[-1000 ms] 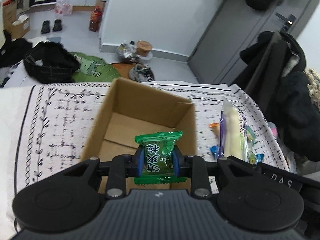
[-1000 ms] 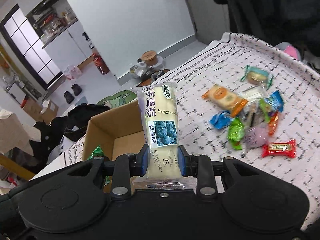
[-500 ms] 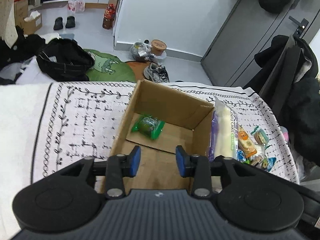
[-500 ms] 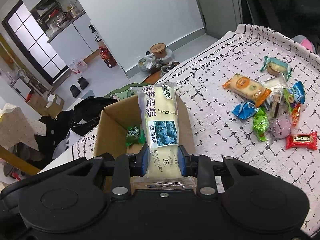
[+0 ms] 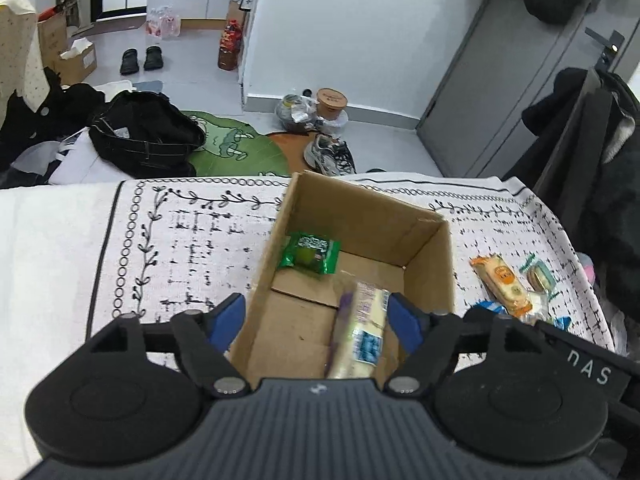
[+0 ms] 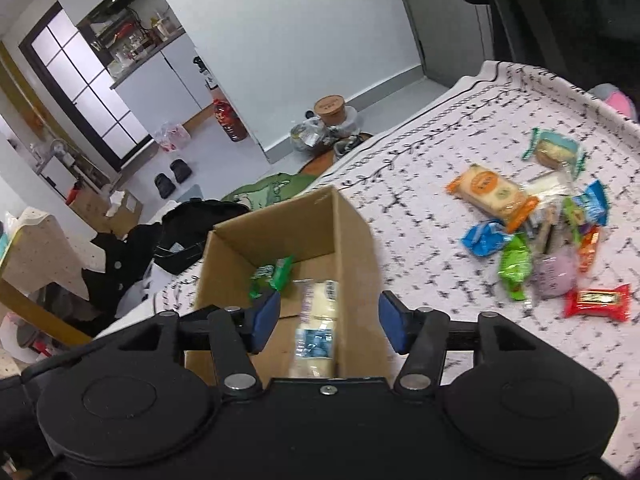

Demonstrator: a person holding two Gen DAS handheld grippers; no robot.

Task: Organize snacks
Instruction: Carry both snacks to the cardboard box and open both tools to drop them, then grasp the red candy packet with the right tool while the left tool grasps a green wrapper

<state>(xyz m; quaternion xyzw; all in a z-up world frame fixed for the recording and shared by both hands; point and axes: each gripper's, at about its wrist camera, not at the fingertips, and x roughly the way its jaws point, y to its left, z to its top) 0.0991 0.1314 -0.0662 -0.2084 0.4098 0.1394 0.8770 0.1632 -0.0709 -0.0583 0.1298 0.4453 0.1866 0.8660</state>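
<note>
A brown cardboard box (image 5: 428,264) sits open on a table covered with a white cloth (image 5: 192,240) that has black leaves and little dashes on it. Inside the box, a small green snack (image 5: 308,254) lies near the far wall. A long pale cake pack (image 5: 362,332) with a blue picture lies on the box floor, closer to the cameras; it looks blurry.

The left gripper (image 5: 316,320) hangs over the near side of the box. Its blue jaws are spreading apart and hold nothing; the cake pack is seen between them but lies below them. The right gripper (image 6: 326,318) is also above the box. Its jaws are spreading too, and nothing is gripped in them.

To the right of the box, well apart from it, a pile of snacks (image 6: 548,240) lies on the cloth: an orange pack (image 6: 492,196), blue and green ones, a purple one and a red bar (image 6: 598,302).

Past the table, the floor is grey. A black bag (image 5: 148,136), a green mat (image 5: 236,152), a grey shoe (image 5: 330,154), black slippers (image 5: 142,58) and a red bottle (image 5: 228,50) lie there. The wall is white, the door (image 5: 532,68) is grey, and dark clothes (image 5: 604,184) hang on the right.
</note>
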